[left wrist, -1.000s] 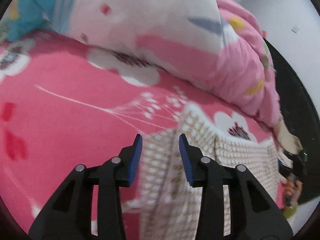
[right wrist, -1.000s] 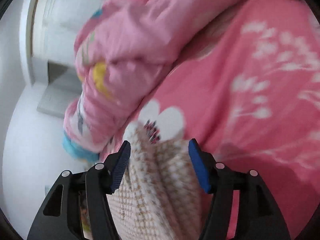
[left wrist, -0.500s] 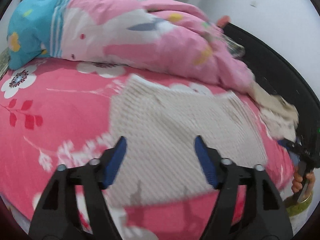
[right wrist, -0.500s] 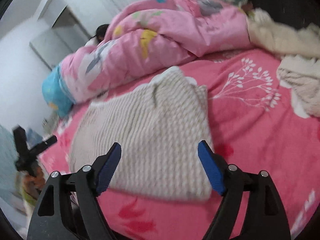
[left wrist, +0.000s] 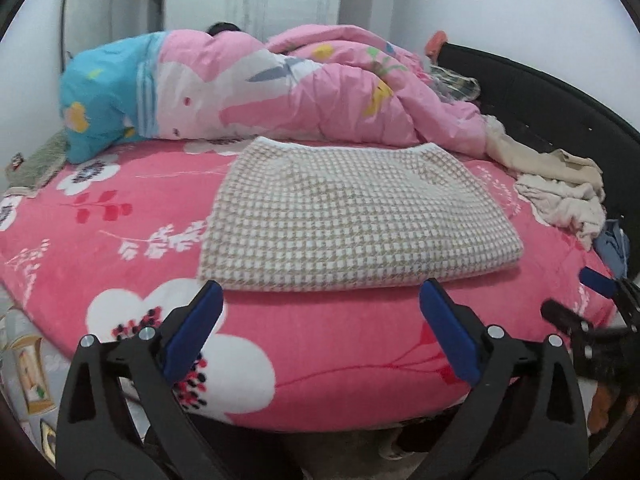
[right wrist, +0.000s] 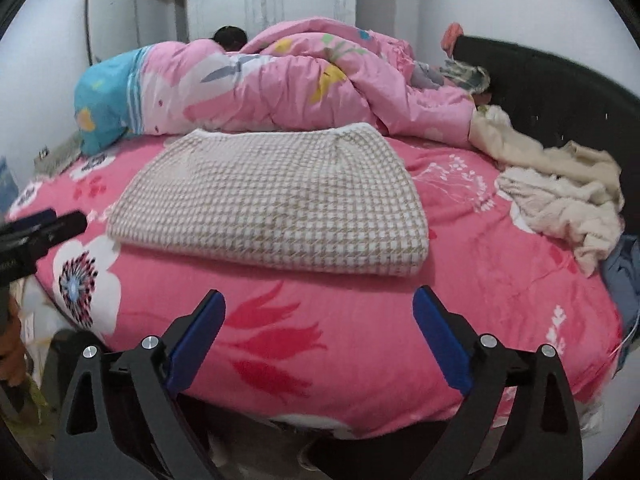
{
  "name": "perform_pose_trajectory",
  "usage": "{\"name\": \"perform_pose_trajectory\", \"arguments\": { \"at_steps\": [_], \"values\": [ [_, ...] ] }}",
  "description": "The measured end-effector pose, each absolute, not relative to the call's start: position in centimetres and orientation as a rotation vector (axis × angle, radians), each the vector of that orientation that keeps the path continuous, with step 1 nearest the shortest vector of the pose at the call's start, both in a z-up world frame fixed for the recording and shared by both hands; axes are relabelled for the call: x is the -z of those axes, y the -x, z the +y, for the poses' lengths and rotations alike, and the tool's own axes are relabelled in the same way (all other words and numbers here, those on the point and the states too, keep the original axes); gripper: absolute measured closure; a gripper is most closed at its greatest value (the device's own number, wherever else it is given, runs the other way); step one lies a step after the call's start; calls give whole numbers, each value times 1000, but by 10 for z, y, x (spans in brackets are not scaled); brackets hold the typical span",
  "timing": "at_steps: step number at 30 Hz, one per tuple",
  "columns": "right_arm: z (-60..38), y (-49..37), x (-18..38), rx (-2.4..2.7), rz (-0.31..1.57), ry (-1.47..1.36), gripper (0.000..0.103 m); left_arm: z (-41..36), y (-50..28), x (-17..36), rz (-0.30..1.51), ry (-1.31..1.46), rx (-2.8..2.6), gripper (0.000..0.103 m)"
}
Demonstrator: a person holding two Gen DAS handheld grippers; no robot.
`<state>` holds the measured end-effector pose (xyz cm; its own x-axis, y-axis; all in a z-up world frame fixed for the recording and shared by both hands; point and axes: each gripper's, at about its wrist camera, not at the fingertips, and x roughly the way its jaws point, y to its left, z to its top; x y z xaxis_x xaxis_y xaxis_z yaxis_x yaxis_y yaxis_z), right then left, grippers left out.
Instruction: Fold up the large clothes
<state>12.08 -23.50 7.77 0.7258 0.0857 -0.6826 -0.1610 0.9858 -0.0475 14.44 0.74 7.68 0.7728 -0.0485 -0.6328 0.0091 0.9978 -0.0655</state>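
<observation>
1. A second ago both claws were low over the checked garment [left wrist: 352, 216], with its cloth between their blue pads. Now both have drawn back to the near edge of the bed [left wrist: 320, 340] and see the whole garment from a distance.
2. The left claw [left wrist: 318, 330] is still spreading, and nothing is between its pads; only the pink sheet shows in the gap.
3. The right claw [right wrist: 318, 332] is opening wider too, and it is also empty.
4. The garment lies ahead of both claws, beyond their tips and apart from them. It is a flat, thick rectangle with a rounded folded edge toward the claws.
5. My judgement: the fold of this piece is finished and it was released.
6. A heap of cream clothes [right wrist: 560, 196] lies ahead and to the right of the right claw, near the dark headboard [right wrist: 560, 92]. It probably comes next.
</observation>
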Motion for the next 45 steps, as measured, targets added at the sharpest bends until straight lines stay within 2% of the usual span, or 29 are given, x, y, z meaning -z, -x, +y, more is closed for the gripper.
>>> {"name": "perform_pose_trajectory", "arguments": {
  "at_steps": [5,13,21,30,45],
  "values": [
    [-214,-106,-91,-97,674,172,6,8,-140,-83,698,-30,-159,8],
    [-199,-107,-103,-72,645,158,6,20,-126,-91,671,3,-175,8],
    [-202,-119,-96,-57,705,84,6,19,-133,-81,690,93,-140,8],
    [-204,-127,-85,-32,759,53,6,12,-144,-60,779,104,-101,8],
    [-207,-130,-79,-19,790,40,6,-7,-150,-49,827,55,-74,8]
  ]
}}
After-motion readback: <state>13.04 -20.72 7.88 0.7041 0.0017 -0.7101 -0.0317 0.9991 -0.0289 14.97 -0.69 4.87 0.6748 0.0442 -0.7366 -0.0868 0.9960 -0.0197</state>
